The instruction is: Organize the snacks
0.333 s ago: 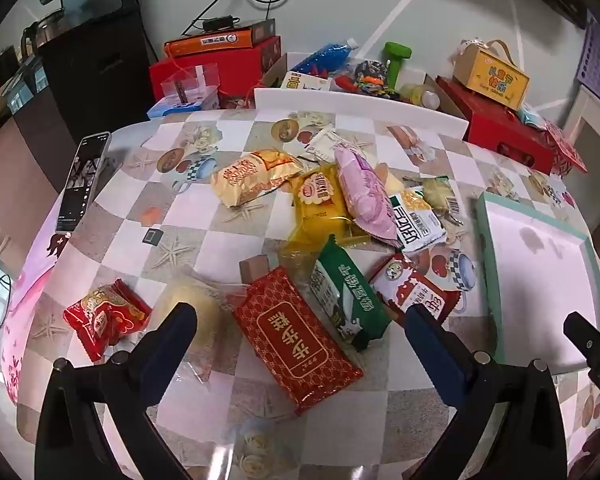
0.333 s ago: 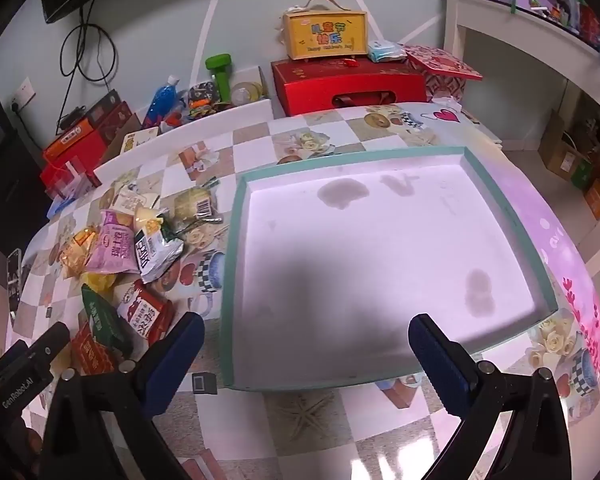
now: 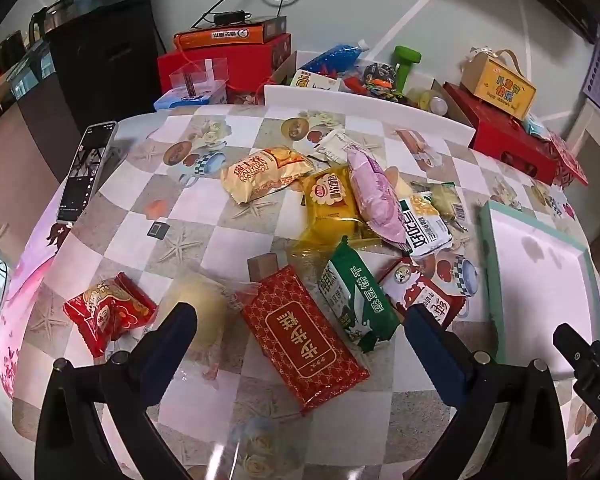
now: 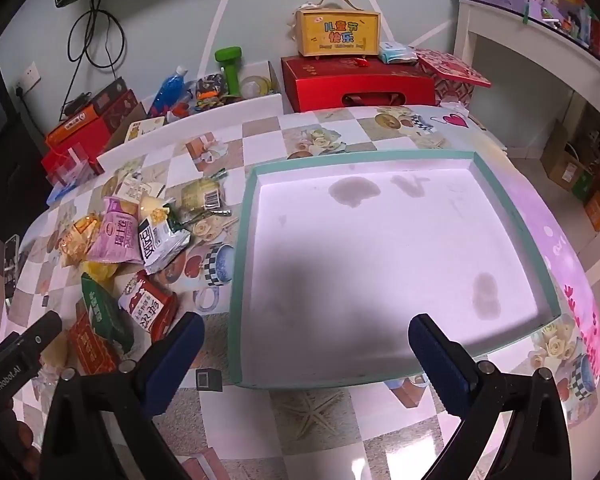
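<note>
Left gripper hangs over the snack pile with jaws wide and nothing held, the red pack and green pack lying between its fingers on the table. Right gripper is also spread wide and empty, above the near edge of the tray, which holds no snacks. The snacks sit bunched left of the tray, with a small red pack apart at the far left.

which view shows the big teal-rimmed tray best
The right wrist view: the large shallow teal-rimmed tray with a white floor fills the frame, all four rims visible, nothing inside. The left wrist view catches only its near-left part at the right edge.
</note>
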A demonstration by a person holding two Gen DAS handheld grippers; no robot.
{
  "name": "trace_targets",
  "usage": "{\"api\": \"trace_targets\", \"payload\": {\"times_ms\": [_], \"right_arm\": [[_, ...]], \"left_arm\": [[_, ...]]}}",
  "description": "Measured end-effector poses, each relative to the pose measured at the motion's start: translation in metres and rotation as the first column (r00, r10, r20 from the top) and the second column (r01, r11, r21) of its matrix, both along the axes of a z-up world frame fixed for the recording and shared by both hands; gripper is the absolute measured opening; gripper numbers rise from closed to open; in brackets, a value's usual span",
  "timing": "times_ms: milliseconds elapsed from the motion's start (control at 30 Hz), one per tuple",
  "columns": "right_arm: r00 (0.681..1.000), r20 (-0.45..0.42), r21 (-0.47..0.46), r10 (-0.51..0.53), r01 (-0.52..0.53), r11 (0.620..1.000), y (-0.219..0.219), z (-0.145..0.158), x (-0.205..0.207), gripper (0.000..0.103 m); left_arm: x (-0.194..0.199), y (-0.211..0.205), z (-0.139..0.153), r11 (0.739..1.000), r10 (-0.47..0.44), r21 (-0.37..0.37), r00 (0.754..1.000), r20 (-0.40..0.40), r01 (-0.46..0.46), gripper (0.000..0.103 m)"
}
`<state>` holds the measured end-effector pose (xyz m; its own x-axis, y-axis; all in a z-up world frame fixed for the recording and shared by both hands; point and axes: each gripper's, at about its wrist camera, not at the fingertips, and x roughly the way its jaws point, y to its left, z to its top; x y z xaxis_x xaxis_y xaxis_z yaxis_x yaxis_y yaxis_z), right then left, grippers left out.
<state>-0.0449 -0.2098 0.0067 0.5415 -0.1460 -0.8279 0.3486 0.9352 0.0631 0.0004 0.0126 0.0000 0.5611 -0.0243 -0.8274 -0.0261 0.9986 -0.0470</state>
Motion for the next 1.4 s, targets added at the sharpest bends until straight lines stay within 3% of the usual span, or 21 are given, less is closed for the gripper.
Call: {"api": "trace_targets", "payload": {"times_ms": [1400], "right_arm": [[1.0, -0.004, -0.002, 0.004, -0.004, 1.0, -0.014, -0.002, -0.004, 0.103]], "left_arm": [[0.001, -0.002, -0.006, 1.0, -0.022, 0.011, 0.999, -0.031, 0.022, 0.103]]}}
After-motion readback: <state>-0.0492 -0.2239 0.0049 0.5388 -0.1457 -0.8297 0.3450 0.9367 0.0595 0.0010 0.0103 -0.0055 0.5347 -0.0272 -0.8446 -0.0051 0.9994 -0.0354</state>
